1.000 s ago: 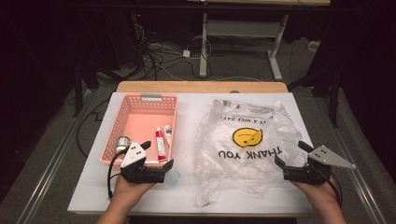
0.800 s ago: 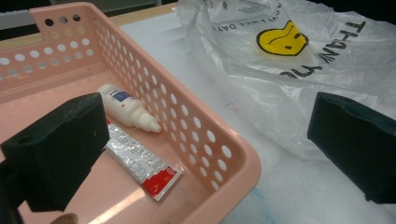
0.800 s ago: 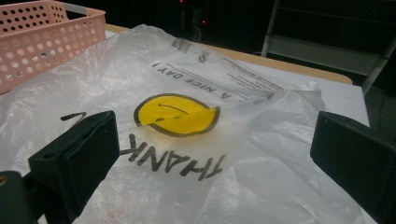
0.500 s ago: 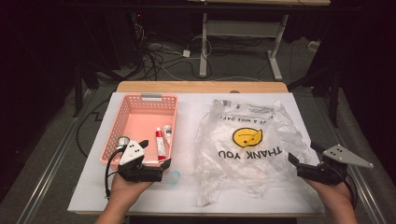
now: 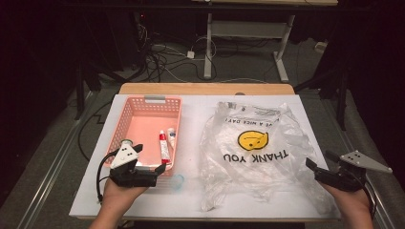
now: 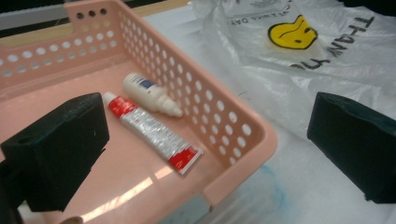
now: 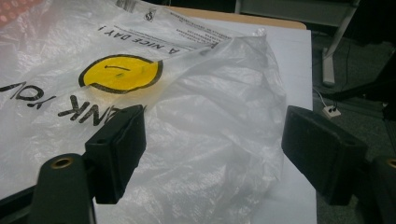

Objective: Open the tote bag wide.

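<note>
A clear plastic bag (image 5: 253, 148) with a yellow smiley and "THANK YOU" print lies crumpled on the white table top. My right gripper (image 5: 318, 160) is at the bag's right edge. In the right gripper view its jaws (image 7: 219, 154) stand apart with loose bag film (image 7: 210, 121) between them, untouched by the pads; they have just been closing. A pink basket (image 5: 143, 102) holds a red and silver tube (image 5: 164, 145) and a small white bottle (image 5: 171, 136). My left gripper (image 5: 160, 171) is open at the basket's near right corner (image 6: 233, 121), with the tube (image 6: 152, 135) and bottle (image 6: 149, 93) just beyond it.
A small round jar (image 5: 126, 142) sits at the basket's near left. A bluish smear (image 5: 177, 181) marks the table by the basket's corner. The wooden table edge (image 5: 205, 88) runs along the back; cables and desk legs are on the dark floor beyond.
My right gripper has slid to the right, off the bag toward the table's right edge, and its jaws have narrowed. The left hand has barely shifted.
</note>
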`<state>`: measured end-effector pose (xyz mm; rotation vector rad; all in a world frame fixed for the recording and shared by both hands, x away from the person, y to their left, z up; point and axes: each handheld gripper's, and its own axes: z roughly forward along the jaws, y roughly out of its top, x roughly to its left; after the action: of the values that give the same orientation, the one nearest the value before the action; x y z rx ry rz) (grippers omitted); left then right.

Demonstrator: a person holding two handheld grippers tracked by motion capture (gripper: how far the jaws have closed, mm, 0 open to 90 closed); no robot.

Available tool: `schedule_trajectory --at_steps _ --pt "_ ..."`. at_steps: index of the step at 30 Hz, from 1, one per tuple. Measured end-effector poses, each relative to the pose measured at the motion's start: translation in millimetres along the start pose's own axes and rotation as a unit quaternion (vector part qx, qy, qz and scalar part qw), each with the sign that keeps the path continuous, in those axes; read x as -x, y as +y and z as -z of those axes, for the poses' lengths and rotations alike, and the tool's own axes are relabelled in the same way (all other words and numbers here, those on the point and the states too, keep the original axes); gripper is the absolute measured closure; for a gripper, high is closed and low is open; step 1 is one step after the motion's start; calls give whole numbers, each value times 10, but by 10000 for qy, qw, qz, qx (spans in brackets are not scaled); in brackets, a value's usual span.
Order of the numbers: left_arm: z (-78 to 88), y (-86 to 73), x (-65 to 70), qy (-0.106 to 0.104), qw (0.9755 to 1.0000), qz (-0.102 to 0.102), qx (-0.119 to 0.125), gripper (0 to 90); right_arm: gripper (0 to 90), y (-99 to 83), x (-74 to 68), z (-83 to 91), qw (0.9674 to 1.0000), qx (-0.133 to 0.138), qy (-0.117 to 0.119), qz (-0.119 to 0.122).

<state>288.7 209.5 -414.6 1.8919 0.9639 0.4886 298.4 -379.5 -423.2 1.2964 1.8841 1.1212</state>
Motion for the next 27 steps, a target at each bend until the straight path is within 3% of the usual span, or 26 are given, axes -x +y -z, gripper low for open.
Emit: schedule_trajectory --at_steps 4,9,14,17,22,25,27 --pt "15 -96 1 -20 10000 44 71 0 269 -24 30 18 9999 -70 10 -99" --pt "26 -88 5 -48 9998 0 213 0 256 -61 40 102 9997 -176 -10 -184" --pt "14 -107 35 -114 9997 -42 219 0 261 -276 -37 230 9986 -502 88 -150" --pt "3 -88 71 -145 9996 -78 226 0 337 -437 -36 271 9978 -587 93 -290" --pt "-11 -40 137 -162 9993 -154 301 0 388 -480 -81 206 9964 -635 367 -436" --pt "-24 -20 155 -194 9991 -180 341 0 419 -505 -147 127 9951 -854 376 -336" --pt "-38 -13 158 -231 9990 -197 330 0 541 -539 -165 82 9934 -1081 322 -222"
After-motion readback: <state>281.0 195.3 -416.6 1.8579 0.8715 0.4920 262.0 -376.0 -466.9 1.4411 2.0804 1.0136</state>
